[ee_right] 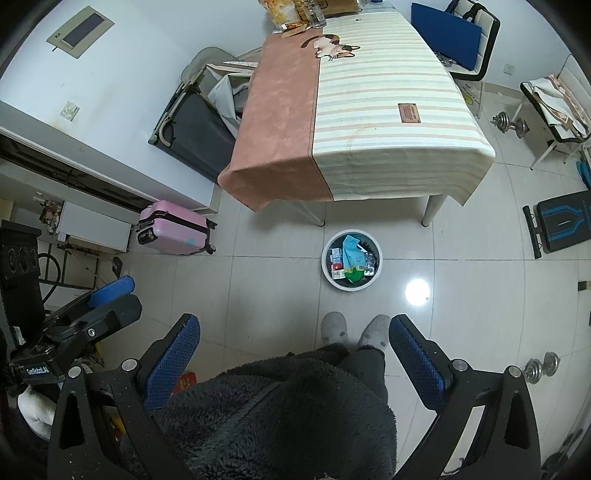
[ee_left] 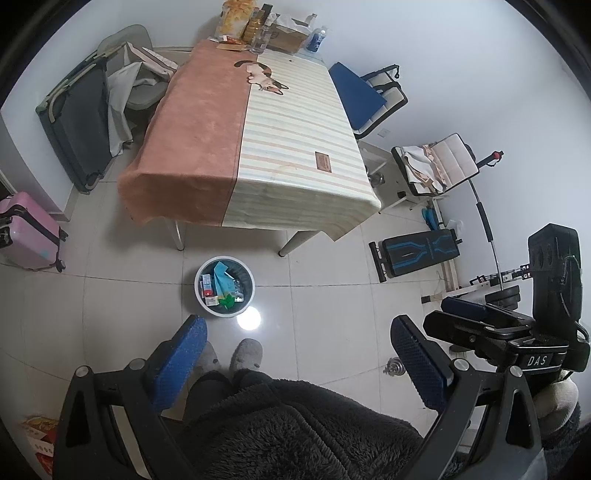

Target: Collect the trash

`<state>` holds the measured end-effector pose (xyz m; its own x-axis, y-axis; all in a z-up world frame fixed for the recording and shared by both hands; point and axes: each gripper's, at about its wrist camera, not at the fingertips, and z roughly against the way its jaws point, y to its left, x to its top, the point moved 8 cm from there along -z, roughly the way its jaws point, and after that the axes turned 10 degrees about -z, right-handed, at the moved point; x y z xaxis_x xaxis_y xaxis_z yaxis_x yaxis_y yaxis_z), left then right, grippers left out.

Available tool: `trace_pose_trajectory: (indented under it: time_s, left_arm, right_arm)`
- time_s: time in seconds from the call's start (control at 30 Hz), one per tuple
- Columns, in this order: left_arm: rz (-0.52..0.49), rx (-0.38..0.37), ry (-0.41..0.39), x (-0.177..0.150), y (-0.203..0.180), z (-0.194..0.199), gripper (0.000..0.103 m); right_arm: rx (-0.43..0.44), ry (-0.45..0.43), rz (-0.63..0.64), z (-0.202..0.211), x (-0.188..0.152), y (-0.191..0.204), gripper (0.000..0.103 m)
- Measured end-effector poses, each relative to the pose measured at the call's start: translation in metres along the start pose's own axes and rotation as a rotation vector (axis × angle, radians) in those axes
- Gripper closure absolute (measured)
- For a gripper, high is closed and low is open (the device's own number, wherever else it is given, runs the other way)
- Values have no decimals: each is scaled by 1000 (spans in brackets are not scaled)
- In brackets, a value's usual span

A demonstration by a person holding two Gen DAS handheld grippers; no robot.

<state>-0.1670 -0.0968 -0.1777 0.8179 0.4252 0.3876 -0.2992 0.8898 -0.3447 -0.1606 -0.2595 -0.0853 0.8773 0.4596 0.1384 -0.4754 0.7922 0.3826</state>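
On the floor at 12 o'clock from the right gripper [ee_right: 293,354], the trash-filled bin [ee_right: 351,263] sits before the worktop [ee_right: 369,110]; both the left gripper [ee_left: 295,363] and right gape empty

Left of the counter [ee_right: 369,92], a pink suitcase [ee_right: 173,227]; right of it, a blue-cushioned chair [ee_left: 364,96]; dumbbells [ee_right: 511,123] beyond.

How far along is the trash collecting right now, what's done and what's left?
Done: the trash bin on the floor by the table already holds cartons and wrappers. In hand: nothing; the left tongs and right tongs are both open and empty. Left: the table's near part looks bare; only packages and bottles cluster at its far end, and whether any is trash is unclear.
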Motion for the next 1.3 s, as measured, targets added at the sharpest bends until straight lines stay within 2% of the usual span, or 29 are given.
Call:
trace_pose_trajectory:
  time_s: [1.3]
  left_arm:
    - [-6,14,-17,5,0,9,1]
  right_arm:
    - [14,-15,12,14,-2,-2,0]
